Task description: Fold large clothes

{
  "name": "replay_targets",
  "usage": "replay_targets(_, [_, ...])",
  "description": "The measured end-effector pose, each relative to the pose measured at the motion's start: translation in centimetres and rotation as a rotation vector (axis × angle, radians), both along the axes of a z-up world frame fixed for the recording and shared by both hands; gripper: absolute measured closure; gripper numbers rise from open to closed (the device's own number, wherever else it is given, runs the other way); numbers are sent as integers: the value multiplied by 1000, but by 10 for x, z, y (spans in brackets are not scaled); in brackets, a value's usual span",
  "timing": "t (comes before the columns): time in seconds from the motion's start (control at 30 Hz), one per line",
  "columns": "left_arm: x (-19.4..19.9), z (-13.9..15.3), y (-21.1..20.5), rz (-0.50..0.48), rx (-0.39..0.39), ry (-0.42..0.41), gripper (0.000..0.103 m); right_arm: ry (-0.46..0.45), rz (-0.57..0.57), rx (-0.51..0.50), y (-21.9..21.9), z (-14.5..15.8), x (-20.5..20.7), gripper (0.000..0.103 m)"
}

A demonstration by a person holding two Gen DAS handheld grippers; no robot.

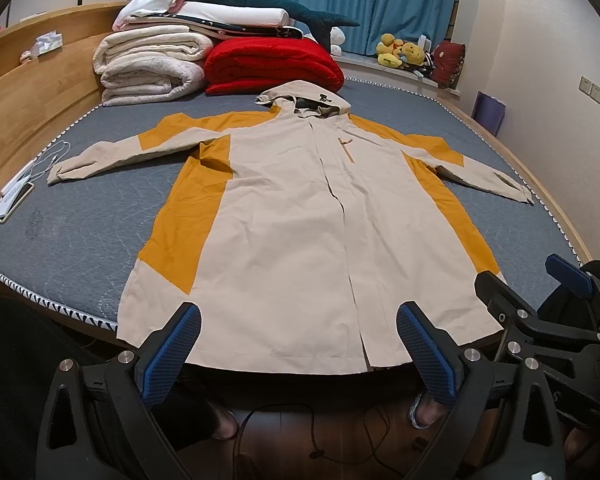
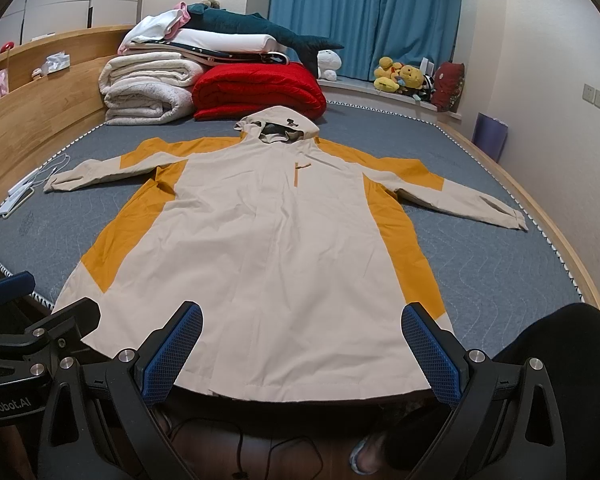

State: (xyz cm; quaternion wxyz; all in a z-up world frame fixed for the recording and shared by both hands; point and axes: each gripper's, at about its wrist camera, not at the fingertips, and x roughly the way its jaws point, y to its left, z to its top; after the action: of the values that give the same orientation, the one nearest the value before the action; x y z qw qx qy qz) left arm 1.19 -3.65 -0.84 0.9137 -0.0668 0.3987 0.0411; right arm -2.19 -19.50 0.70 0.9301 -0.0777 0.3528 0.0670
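Note:
A long beige and mustard hooded jacket [image 1: 292, 232] lies flat, front up, on the grey mattress [image 1: 72, 240], sleeves spread to both sides, hood at the far end. It also shows in the right wrist view [image 2: 276, 240]. My left gripper [image 1: 299, 320] is open and empty, held above the jacket's near hem. My right gripper [image 2: 302, 320] is open and empty, also over the near hem. The right gripper shows at the right edge of the left wrist view [image 1: 540, 280]; the left gripper shows at the left edge of the right wrist view [image 2: 16, 300].
Folded white blankets [image 1: 152, 64], a red blanket [image 1: 272, 64] and a plush shark [image 1: 268, 0] are stacked at the bed's far end. A phone and cable [image 1: 20, 196] lie at the left edge by the wooden headboard [image 1: 28, 92]. Plush toys [image 1: 404, 52] sit on the window sill. Cables lie on the floor below.

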Motion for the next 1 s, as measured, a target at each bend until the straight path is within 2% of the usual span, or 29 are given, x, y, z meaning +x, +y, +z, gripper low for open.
replay_targets(0.37, [3, 25, -8, 4, 14, -5, 10, -4, -1, 30, -2, 16, 6, 4])
replay_targets(0.5, [-1, 42, -7, 6, 21, -53, 16, 5, -7, 49, -9, 19, 8, 4])
replay_targets(0.57, [0, 46, -5, -3, 23, -70, 26, 13, -14, 57, -12, 21, 11, 4])
replay_targets(0.73, [15, 49, 3, -50, 34, -92, 72, 35, -2, 55, -14, 22, 20, 4])
replay_targets(0.83, [39, 50, 21, -56, -4, -80, 85, 33, 8, 56, -17, 28, 33, 4])
replay_targets(0.87, [50, 53, 29, -51, -16, -84, 86, 29, 13, 58, -17, 31, 38, 6])
replay_targets(0.93, [69, 59, 42, -43, -14, -108, 87, 17, 39, 54, -14, 38, 53, 12])
replay_targets(1.0, [95, 67, 60, -35, -10, -136, 88, 1, 63, 44, -9, 47, 70, 25])
